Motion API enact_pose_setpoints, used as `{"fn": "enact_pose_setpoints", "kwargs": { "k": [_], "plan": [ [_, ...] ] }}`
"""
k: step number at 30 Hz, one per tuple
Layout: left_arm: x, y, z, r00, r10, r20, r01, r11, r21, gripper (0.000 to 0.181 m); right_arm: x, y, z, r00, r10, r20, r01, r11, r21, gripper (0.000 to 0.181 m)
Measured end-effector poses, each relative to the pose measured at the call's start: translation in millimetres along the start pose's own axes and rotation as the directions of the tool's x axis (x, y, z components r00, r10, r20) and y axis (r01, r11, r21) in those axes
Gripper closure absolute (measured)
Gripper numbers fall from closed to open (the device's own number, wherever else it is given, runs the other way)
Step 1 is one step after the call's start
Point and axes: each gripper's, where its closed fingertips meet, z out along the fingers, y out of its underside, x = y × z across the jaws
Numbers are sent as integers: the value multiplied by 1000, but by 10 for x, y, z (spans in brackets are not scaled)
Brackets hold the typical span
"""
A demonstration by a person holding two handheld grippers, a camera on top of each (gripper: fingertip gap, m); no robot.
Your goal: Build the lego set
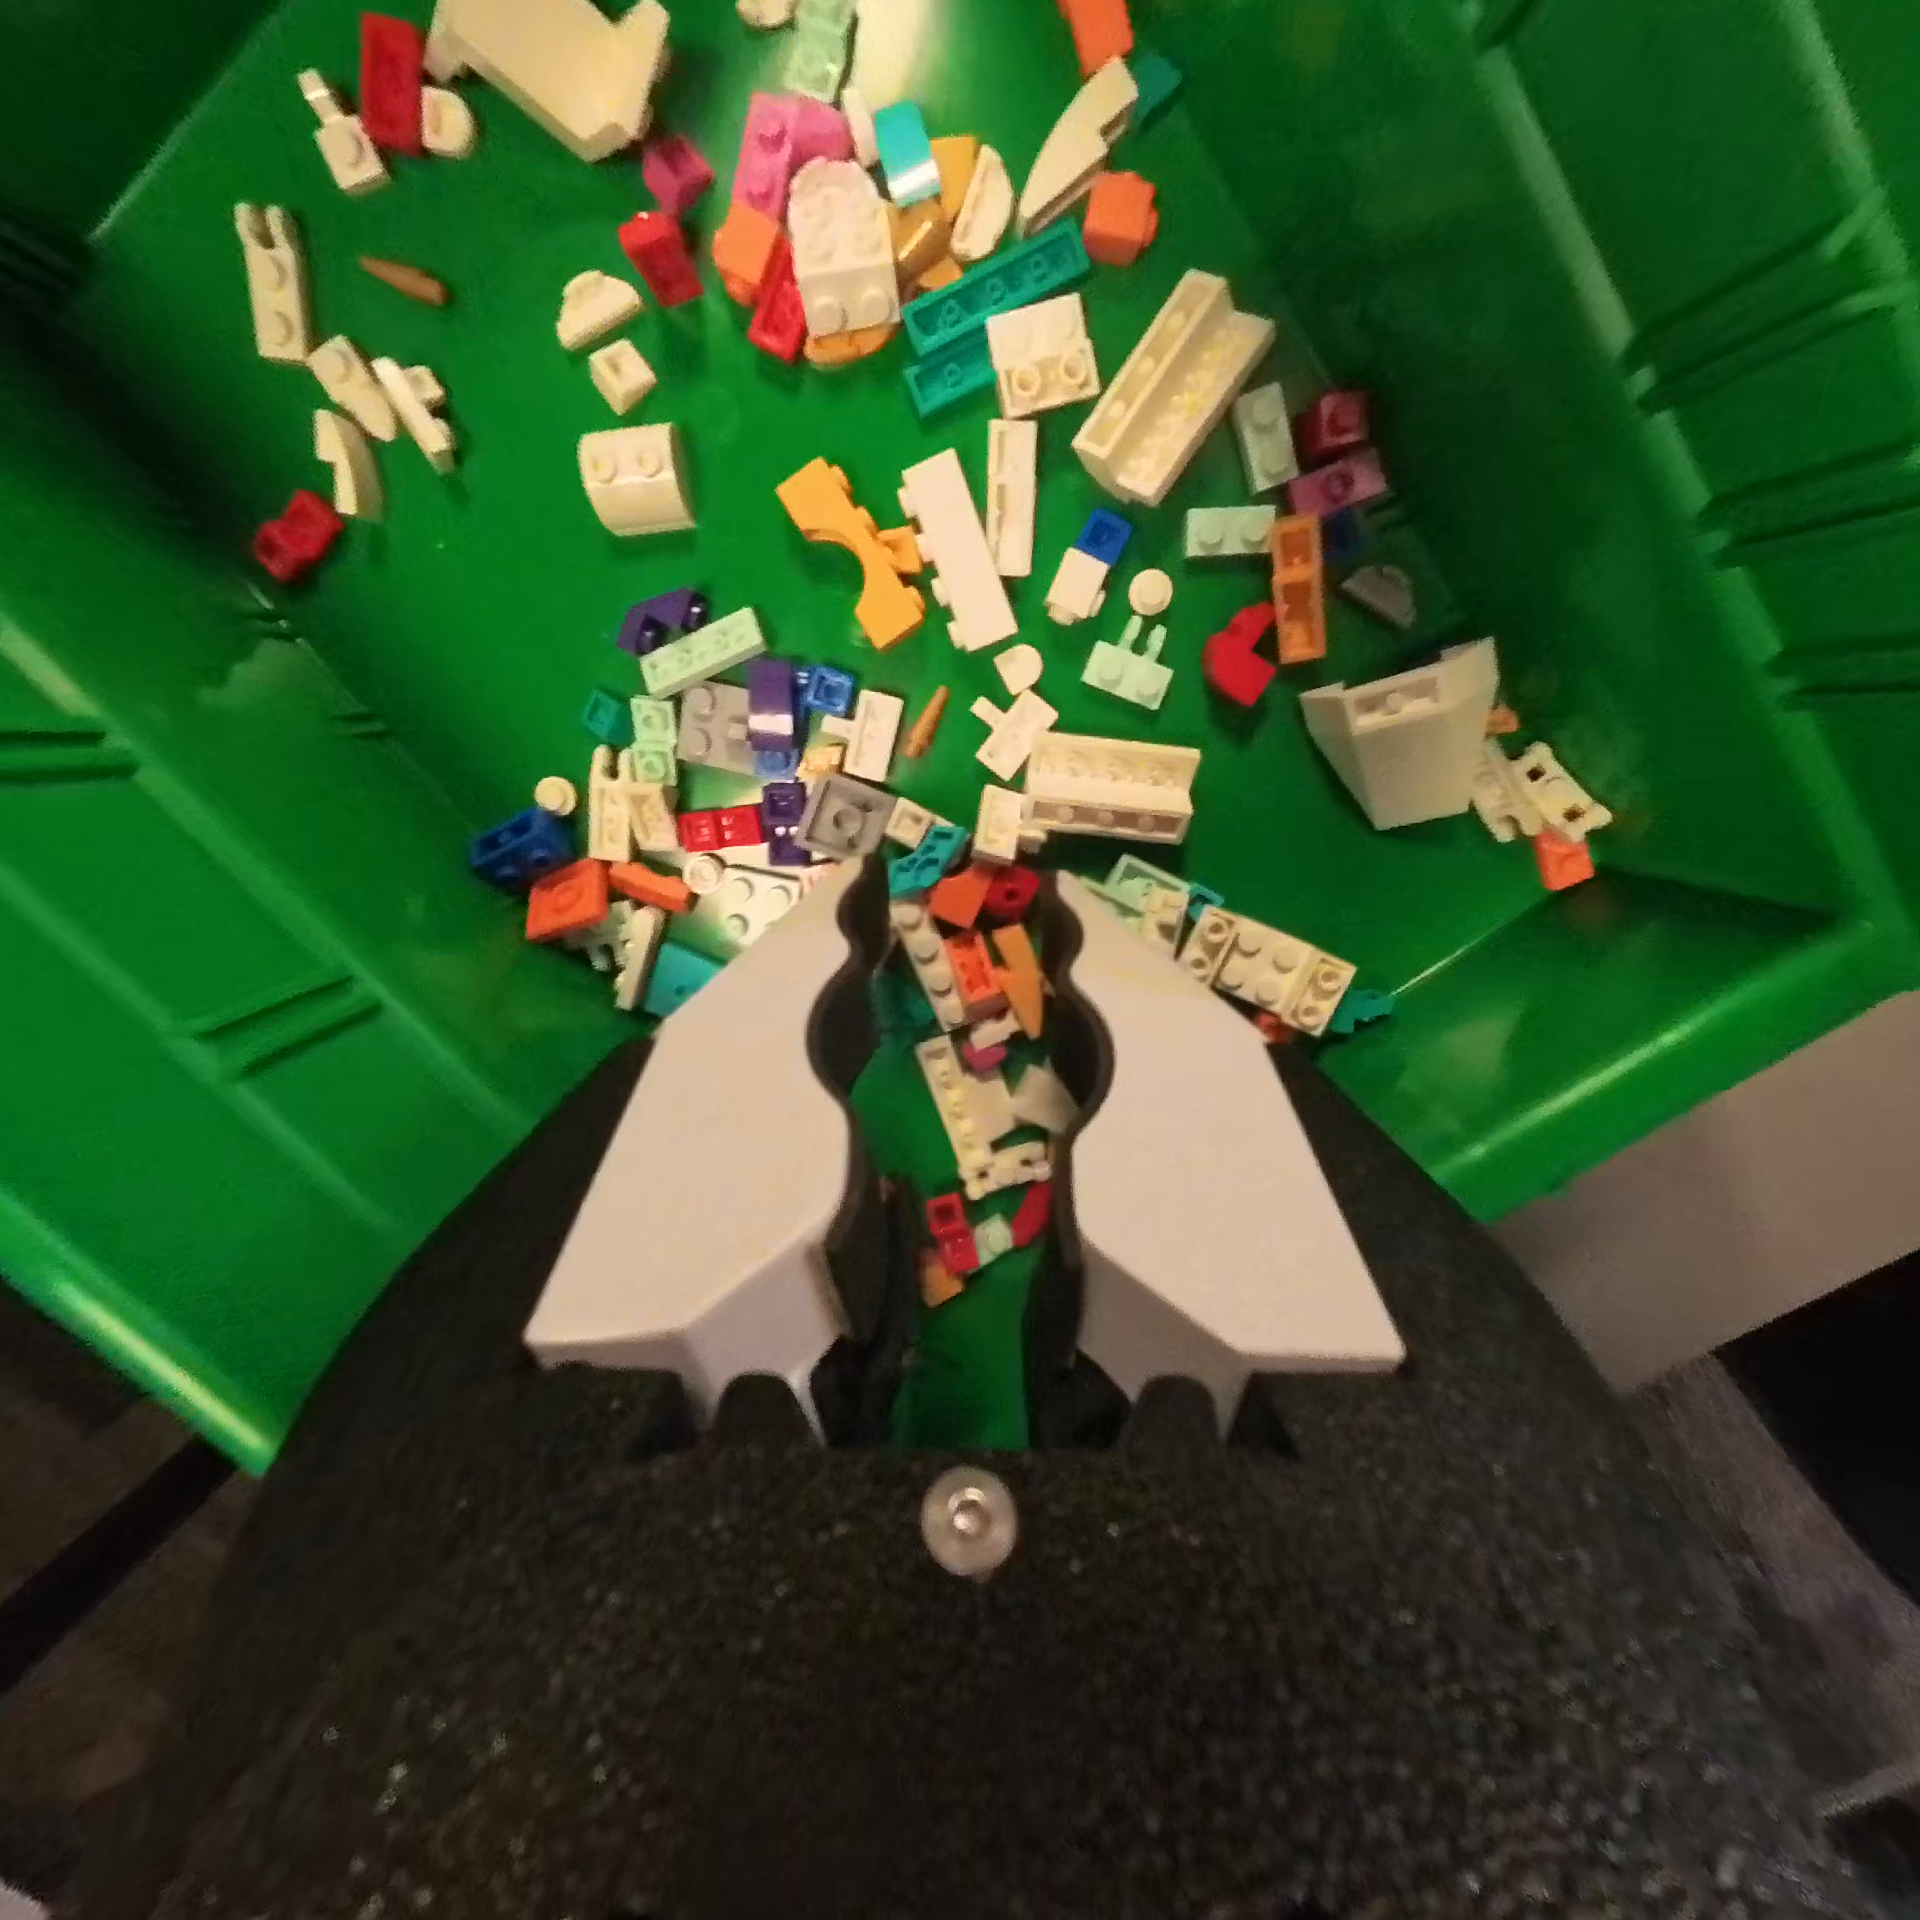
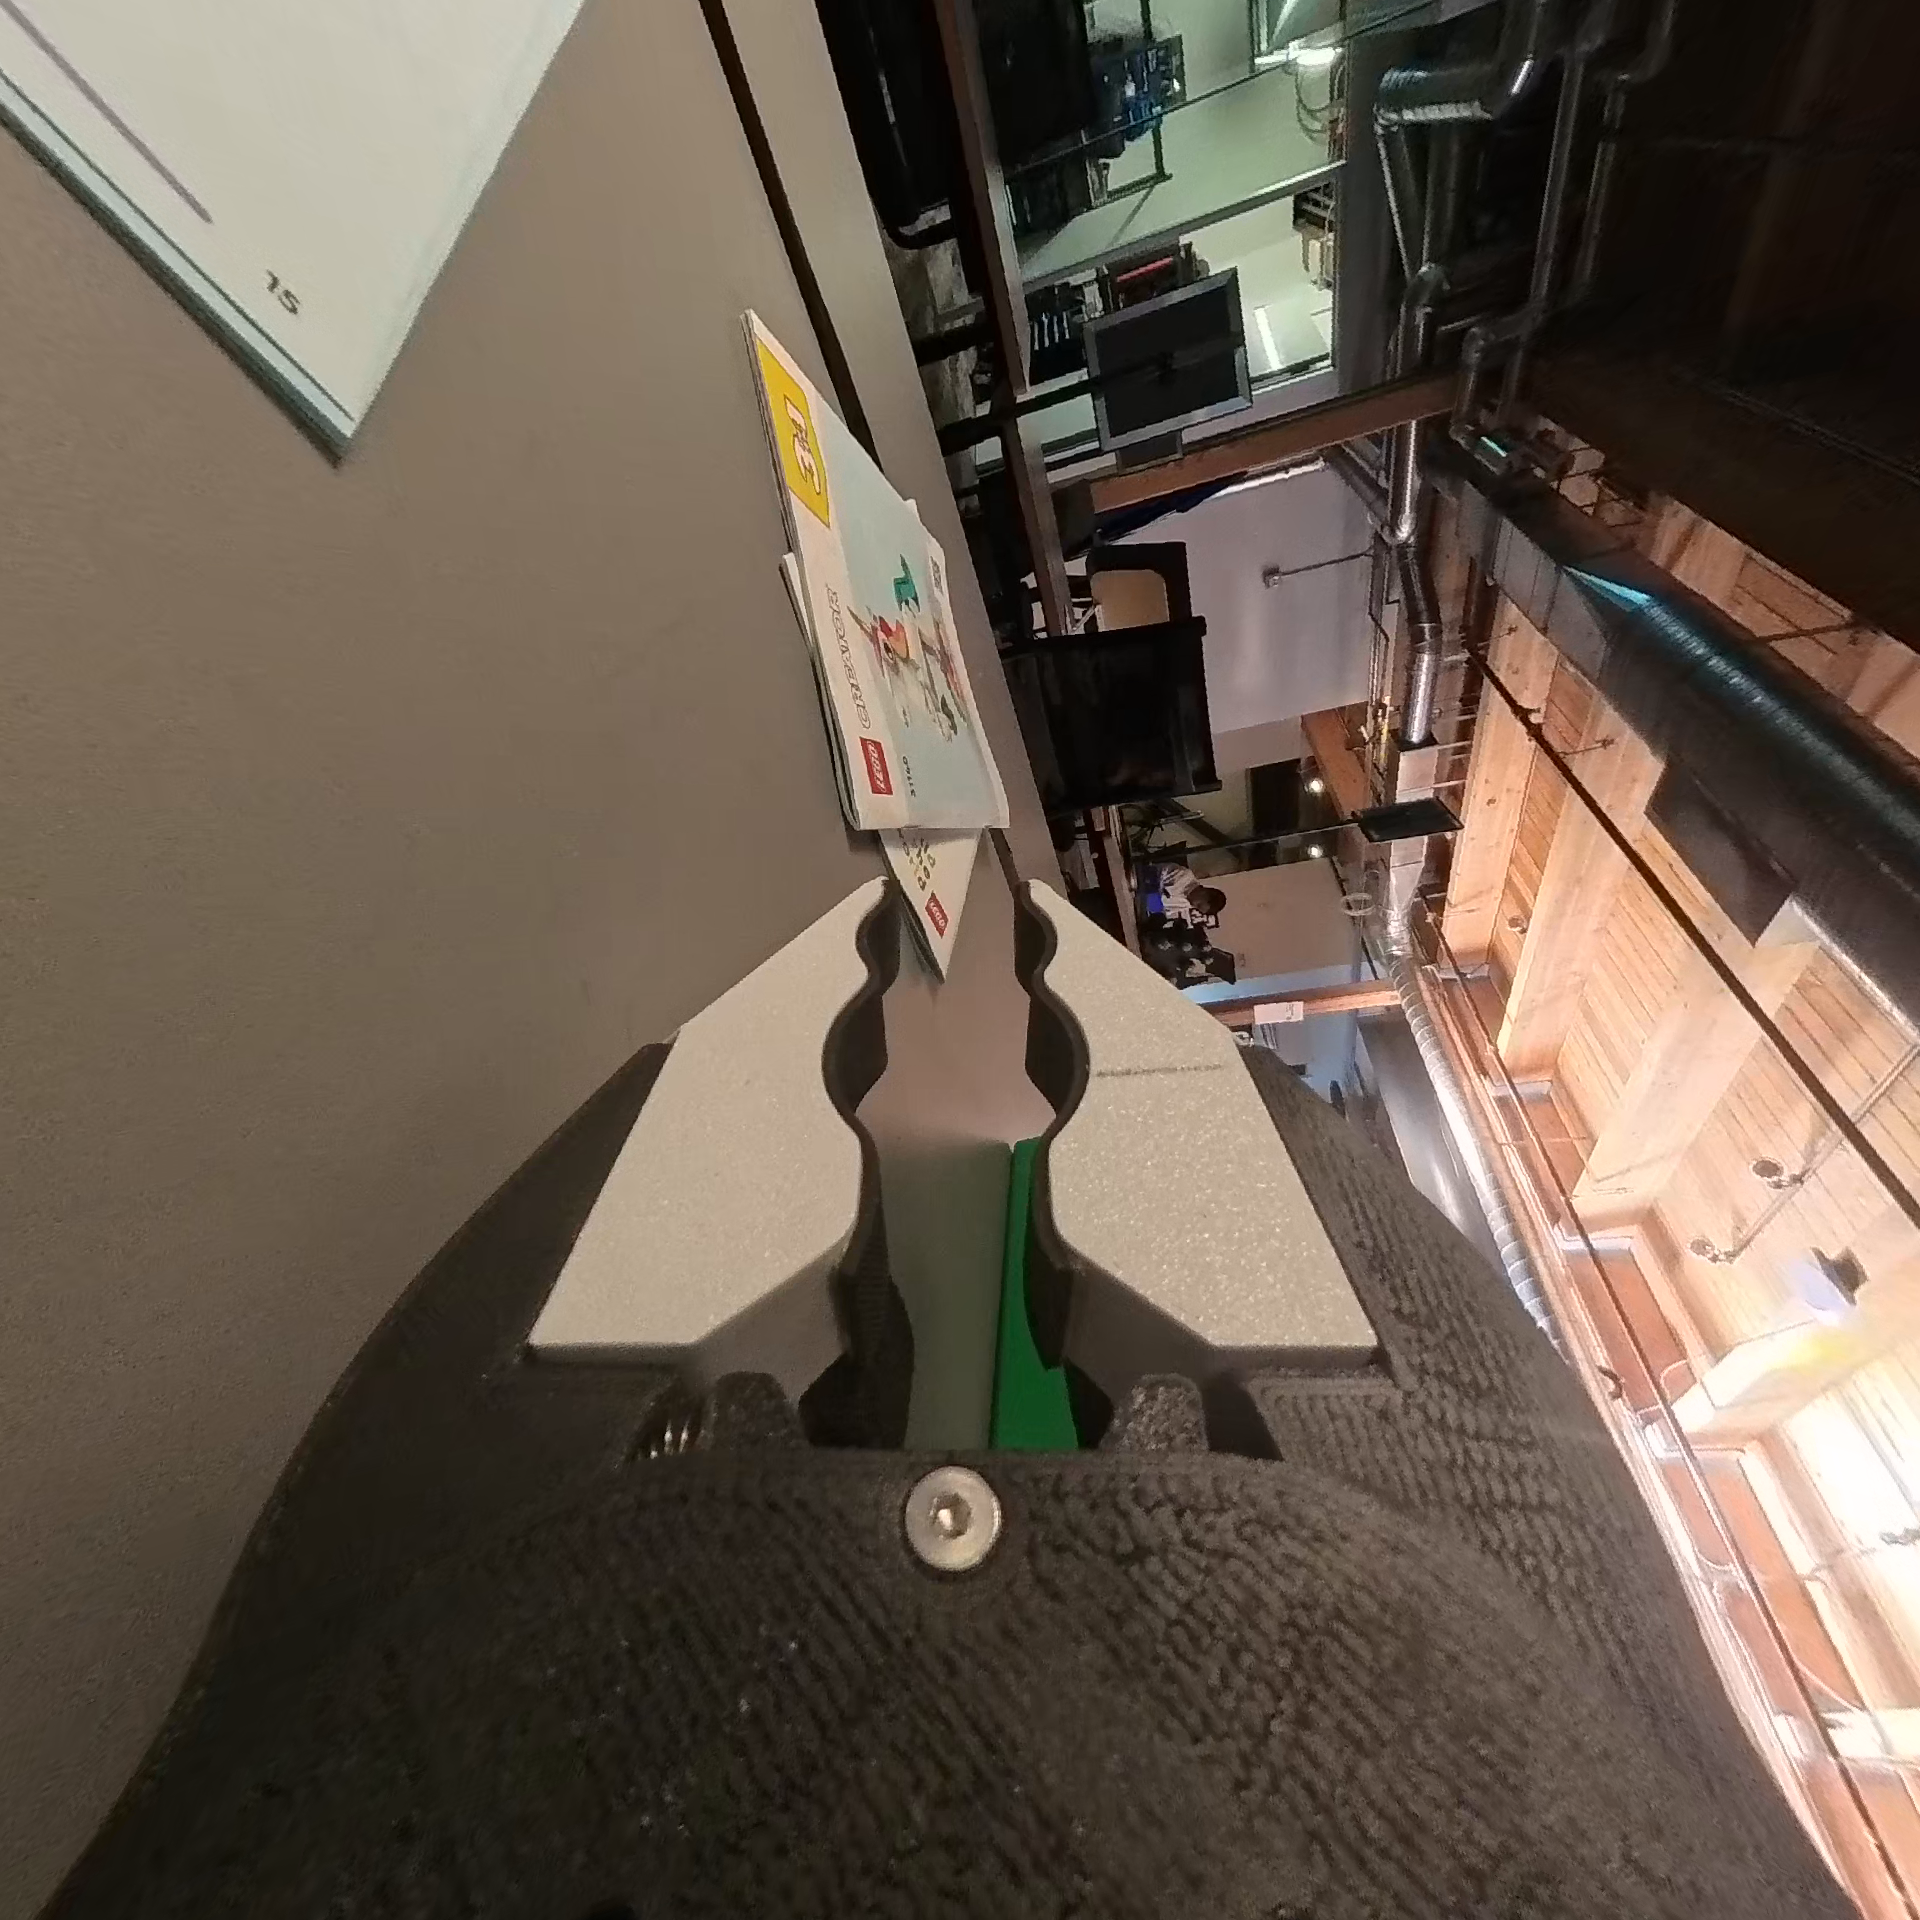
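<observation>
Now my left tongs (image 1: 971,883), spread and empty, hover over the green bin (image 1: 312,831); loose lego bricks (image 1: 935,499) fill its floor toward 12 o'clock. Right tongs (image 2: 961,899) spread, gripping nothing, booklets (image 2: 894,644) at 12.

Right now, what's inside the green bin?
The green bin holds loose lego pieces, mostly white, plus orange, red, teal and purple. The left tongs cover part of the near pile, so pieces beneath can't be seen.

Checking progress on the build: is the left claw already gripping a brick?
No. The left claw is open above the loose bricks in the green bin, with nothing clamped between its fingers.
</observation>
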Motion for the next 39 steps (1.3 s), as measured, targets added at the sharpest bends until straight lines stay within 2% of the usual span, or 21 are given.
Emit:
{"fn": "enact_pose_setpoints", "kwargs": {
  "k": [5, 8, 12, 15, 18, 20, 23, 26, 30, 36, 39],
  "plan": [
    [80, 47, 89, 999, -33, -30, 32, 999, -21, 158, 18, 6, -2, 1000, 6, -9, -6, 1000, -1, 160],
    [80, 28, 102, 1000, -2, 1, 2, 1000, -6, 158, 21, 12, 0, 1000, 10, -9, -10, 1000, -4, 160],
    [194, 73, 110, 999, 8, -39, -9, 1000, -27, 164, 16, 12, 2, 1000, 7, -7, -7, 1000, -4, 161],
    [222, 123, 93, 999, 31, -31, -33, 998, -54, 158, 12, 11, 4, 1000, 5, -5, -5, 1000, -4, 161],
    [252, 162, 24, 998, 34, -56, -39, 996, -76, 172, 13, 11, 4, 1000, 6, -5, -6, 1000, -4, 161],
    [121, 76, -36, 1000, -9, -1, 9, 1000, -19, 172, 13, 11, 5, 1000, 5, -5, -5, 1000, -3, 161],
    [-153, 55, -99, 991, -19, 129, 20, 1000, -8, 165, 14, 11, 6, 1000, 5, -5, -5, 1000, -3, 161],
    [-189, -2, -35, 992, -8, 126, 9, 1000, -6, 153, 14, 11, 6, 1000, 5, -6, -5, 1000, -3, 161],
    [-248, -40, 77, 990, 13, 141, -10, 1000, -21, 150, 13, 10, 5, 1000, 5, -6, -5, 1000, -2, 161],
    [-191, -5, 141, 988, 86, 126, -75, 993, -93, 155, 12, 11, 7, 1000, 6, -5, -6, 1000, -2, 161],
    [22, 37, 136, 996, 92, 6, -91, 989, -114, 165, 12, 9, 7, 1000, 6, -5, -6, 1000, -1, 161]
  ]
}}
